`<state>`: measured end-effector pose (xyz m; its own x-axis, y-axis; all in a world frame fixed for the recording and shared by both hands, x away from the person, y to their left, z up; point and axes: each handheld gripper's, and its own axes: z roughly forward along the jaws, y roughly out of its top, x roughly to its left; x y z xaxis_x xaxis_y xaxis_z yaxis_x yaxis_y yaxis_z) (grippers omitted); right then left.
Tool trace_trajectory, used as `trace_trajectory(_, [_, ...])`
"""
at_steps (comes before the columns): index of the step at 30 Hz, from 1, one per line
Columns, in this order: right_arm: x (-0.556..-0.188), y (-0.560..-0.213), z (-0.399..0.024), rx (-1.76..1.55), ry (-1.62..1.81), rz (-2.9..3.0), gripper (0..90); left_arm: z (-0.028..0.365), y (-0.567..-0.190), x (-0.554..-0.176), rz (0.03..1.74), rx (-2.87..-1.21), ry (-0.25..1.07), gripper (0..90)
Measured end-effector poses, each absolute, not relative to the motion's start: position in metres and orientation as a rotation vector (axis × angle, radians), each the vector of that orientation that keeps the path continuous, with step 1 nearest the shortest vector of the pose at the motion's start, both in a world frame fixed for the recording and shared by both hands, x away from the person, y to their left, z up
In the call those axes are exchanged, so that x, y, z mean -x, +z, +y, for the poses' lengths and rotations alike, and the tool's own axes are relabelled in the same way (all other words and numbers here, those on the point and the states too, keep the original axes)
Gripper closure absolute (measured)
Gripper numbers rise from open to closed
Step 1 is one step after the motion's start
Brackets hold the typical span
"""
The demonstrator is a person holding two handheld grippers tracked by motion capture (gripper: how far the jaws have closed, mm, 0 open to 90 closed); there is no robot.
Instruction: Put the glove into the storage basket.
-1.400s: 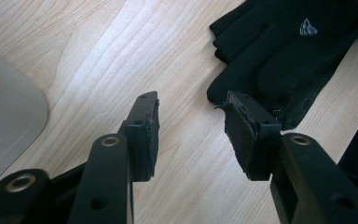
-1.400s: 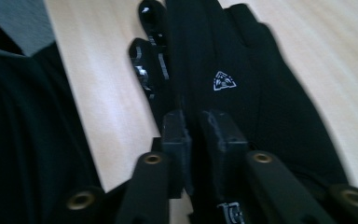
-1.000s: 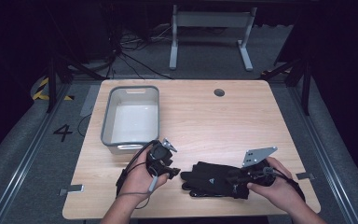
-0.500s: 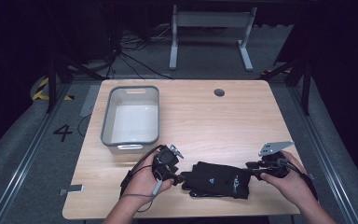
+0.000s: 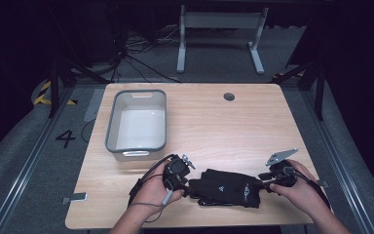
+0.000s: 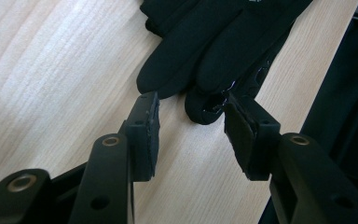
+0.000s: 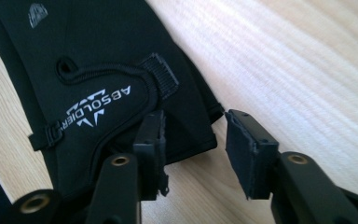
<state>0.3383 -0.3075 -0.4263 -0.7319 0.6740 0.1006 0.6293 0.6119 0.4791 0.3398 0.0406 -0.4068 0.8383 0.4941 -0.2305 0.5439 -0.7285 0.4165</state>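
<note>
A pair of black gloves (image 5: 226, 187) lies flat near the table's front edge, fingertips to the left and cuffs to the right. My left gripper (image 5: 186, 182) is open at the fingertip end. In the left gripper view the glove fingertips (image 6: 205, 56) reach just in front of the gap between its jaws (image 6: 191, 116), and one tip touches the right jaw. My right gripper (image 5: 267, 178) is open at the cuff end. In the right gripper view the cuff (image 7: 88, 70), with white lettering and a strap tab, lies by the left jaw of the gripper (image 7: 193, 133), its corner just entering the gap.
A grey plastic bin (image 5: 111, 122) stands on the left half of the wooden table (image 5: 224, 126), just behind my left hand. A round cable hole (image 5: 229, 96) is near the far edge. Dark floor, cables and a metal stand lie beyond the table.
My left gripper has shifted a little right, up to the glove fingertips. My right hand has moved right, off the gloves to the cuff end. The gloves lie more stretched out.
</note>
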Motion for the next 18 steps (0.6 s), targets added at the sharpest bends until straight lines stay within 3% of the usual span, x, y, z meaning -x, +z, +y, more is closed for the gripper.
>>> trace_trajectory(9, [-0.34, -0.432, -0.304, -1.099, 0.738, 2.779, 65.1, 0.033, -0.415, -0.34, 0.745, -2.56, -0.161, 55.7])
trace_trajectory(18, [-0.339, -0.431, -0.301, -1.077, 0.717, 2.791, 76.4, 0.019, -0.42, -0.337, 0.686, -2.589, -0.164, 58.9])
